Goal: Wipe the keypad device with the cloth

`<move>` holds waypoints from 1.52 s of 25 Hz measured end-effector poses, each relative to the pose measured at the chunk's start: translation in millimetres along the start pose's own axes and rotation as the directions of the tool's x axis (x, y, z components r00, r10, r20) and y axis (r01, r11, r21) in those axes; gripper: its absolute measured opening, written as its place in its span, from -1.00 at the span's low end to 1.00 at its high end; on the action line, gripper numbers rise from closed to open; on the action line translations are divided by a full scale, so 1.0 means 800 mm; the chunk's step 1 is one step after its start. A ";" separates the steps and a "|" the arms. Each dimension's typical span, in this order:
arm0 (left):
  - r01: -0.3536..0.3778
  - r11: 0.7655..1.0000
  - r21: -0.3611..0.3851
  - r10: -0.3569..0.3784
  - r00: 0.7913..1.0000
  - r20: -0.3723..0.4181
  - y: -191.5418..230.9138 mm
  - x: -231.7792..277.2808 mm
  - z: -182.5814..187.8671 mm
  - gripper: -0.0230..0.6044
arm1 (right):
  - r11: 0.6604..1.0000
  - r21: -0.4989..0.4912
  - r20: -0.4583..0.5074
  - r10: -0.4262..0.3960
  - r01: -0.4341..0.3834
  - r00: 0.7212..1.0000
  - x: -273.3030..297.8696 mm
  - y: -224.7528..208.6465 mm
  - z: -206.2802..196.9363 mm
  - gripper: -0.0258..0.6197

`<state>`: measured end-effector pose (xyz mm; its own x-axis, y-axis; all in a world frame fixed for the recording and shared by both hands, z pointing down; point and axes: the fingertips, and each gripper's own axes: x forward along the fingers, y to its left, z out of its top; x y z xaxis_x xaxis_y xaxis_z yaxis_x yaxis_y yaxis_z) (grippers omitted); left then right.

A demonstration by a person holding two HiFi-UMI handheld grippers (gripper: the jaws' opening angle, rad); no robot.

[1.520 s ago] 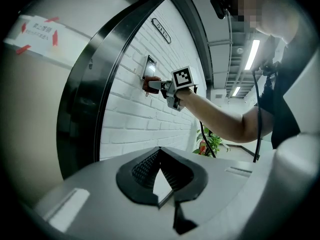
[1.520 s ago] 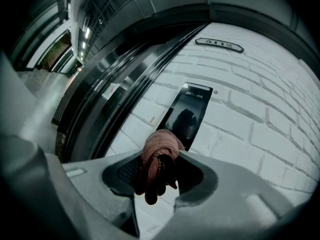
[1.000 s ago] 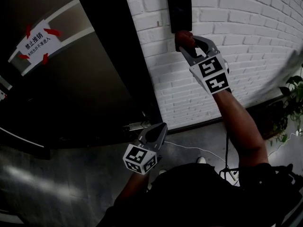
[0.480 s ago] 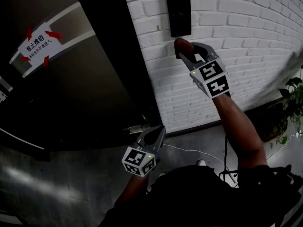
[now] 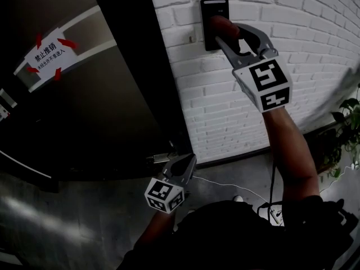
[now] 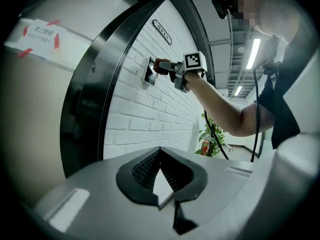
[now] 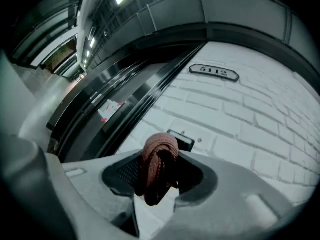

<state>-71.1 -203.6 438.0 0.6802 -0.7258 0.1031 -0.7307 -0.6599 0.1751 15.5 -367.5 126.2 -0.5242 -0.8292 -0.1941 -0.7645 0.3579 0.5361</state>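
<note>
The keypad device [image 5: 209, 11] is a black panel on the white brick wall [image 5: 315, 32]. My right gripper [image 5: 225, 28] is raised to it, shut on a reddish-brown cloth [image 5: 221, 25] that lies over the panel's lower right part. In the right gripper view the bunched cloth [image 7: 159, 166] sits between the jaws, with the keypad device [image 7: 185, 142] just behind it. My left gripper [image 5: 184, 163] hangs low near the floor, shut and holding nothing. From the left gripper view, the keypad device [image 6: 149, 71] and the cloth [image 6: 161, 64] show far up the wall.
A dark door [image 5: 101, 106] stands left of the wall, with a white notice [image 5: 46, 50] taped on it in red. A potted plant [image 5: 347, 122] is at the right edge. A white cable [image 5: 225, 180] runs along the floor. A number plate [image 7: 214, 72] hangs above the keypad.
My right gripper has risen with the cloth from just under the keypad device onto its face. The left gripper has stayed low and almost still.
</note>
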 end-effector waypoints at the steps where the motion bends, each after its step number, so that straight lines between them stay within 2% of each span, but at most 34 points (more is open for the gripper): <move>1: -0.002 1.000 0.000 0.002 1.000 0.001 0.000 0.000 0.000 -0.88 | 1.000 -0.011 0.012 -0.009 0.009 1.000 0.004 -0.008 0.012 -0.44; 7: -0.018 1.000 0.002 0.018 1.000 0.008 0.002 -0.003 0.003 -0.88 | 0.997 -0.065 0.017 -0.039 0.040 0.999 0.039 -0.034 0.036 -0.45; 15: -0.034 0.999 -0.006 0.034 0.999 0.003 0.009 -0.008 0.002 -0.88 | 0.993 -0.093 0.000 -0.071 0.071 0.997 0.055 -0.036 0.027 -0.45; 38: -0.014 1.000 0.008 0.014 1.000 -0.002 0.006 0.004 -0.001 -0.88 | 0.997 -0.059 -0.050 -0.048 0.045 0.998 0.041 -0.013 -0.023 -0.45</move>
<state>-72.4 -209.1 439.6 0.6699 -0.7346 0.1079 -0.7407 -0.6510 0.1661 13.2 -405.8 129.4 -0.4670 -0.8661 -0.1781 -0.7642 0.2940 0.5741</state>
